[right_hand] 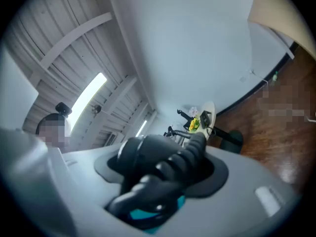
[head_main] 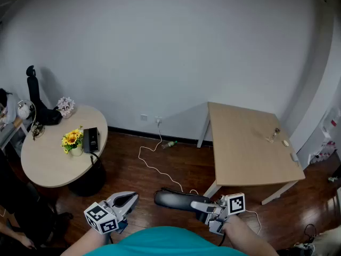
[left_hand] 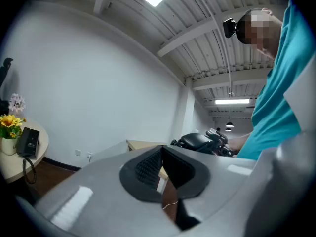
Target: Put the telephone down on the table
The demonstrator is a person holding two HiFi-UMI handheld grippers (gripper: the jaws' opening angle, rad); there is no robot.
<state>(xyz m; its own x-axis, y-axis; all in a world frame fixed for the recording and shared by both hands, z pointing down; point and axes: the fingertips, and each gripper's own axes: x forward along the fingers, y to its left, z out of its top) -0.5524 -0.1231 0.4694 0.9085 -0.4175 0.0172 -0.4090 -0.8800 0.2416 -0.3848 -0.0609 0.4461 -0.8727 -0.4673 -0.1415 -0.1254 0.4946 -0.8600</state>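
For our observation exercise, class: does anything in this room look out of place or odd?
The black telephone handset is out of place: the jaws of the right gripper clamp it in mid-air above the floor. A white cable also trails loose across that floor.

left gripper (left_hand: 161, 148): jaws together, empty | telephone (left_hand: 195, 141) beyond, right | flowers (left_hand: 9, 122) far left

"That telephone (head_main: 173, 199), black all over?"

"Black, yes. The shirt (head_main: 170, 241) is teal, the flowers (head_main: 72, 138) yellow, the round table (head_main: 48, 167) and square table (head_main: 245, 153) pale beige, the floor (head_main: 160, 180) dark reddish brown, the wall (head_main: 160, 47) white."
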